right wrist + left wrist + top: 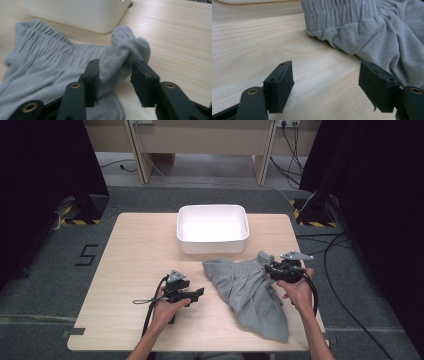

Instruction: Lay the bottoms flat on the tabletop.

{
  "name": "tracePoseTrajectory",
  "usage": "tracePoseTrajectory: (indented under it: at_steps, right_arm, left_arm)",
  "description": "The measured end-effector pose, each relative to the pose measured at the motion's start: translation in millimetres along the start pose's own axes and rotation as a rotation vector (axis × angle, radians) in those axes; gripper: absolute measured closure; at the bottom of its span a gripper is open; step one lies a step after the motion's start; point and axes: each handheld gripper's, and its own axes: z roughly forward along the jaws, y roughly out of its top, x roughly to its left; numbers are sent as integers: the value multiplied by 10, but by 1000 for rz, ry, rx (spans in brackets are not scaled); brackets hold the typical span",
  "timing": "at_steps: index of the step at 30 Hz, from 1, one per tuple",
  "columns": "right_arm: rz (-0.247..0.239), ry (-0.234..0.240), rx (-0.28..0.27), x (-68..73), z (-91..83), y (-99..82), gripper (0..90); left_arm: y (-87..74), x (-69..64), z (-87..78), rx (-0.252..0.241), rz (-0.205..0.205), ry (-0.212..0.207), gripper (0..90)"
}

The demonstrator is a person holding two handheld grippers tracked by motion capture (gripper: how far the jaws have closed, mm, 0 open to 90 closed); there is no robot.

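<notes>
A grey garment with a gathered waistband lies crumpled on the right half of the wooden table. My right gripper is at its far right corner. In the right gripper view the jaws of the right gripper stand apart, with a bunched fold of the garment between them and not pinched. My left gripper rests low over bare wood just left of the garment. It is open with nothing between its pads, and the waistband edge of the garment lies ahead of it to the right.
A white rectangular bin stands at the table's far middle, just behind the garment; its wall is close beyond the waistband. Bare wood spreads over the table's left half. Cables and dark curtains surround the table on the floor.
</notes>
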Motion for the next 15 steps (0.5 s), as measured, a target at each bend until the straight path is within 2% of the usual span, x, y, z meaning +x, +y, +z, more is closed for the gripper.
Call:
tracePoseTrajectory:
  at_steps: [3, 5, 9, 15]
  right_arm:
    - [3, 2, 11, 31, -161, -87, 510]
    - [-4, 6, 39, 47, -203, -165, 489]
    - [-31, 27, 114, 77, -152, -346, 479]
    - [-64, 3, 191, 33, -32, -476, 490]
  left_arm:
    - [1, 16, 84, 6, -47, -12, 276]
    - [-4, -1, 136, 14, -70, -27, 279]
    - [21, -79, 212, 24, -76, -28, 283]
    - [109, -275, 316, 18, -75, -79, 285]
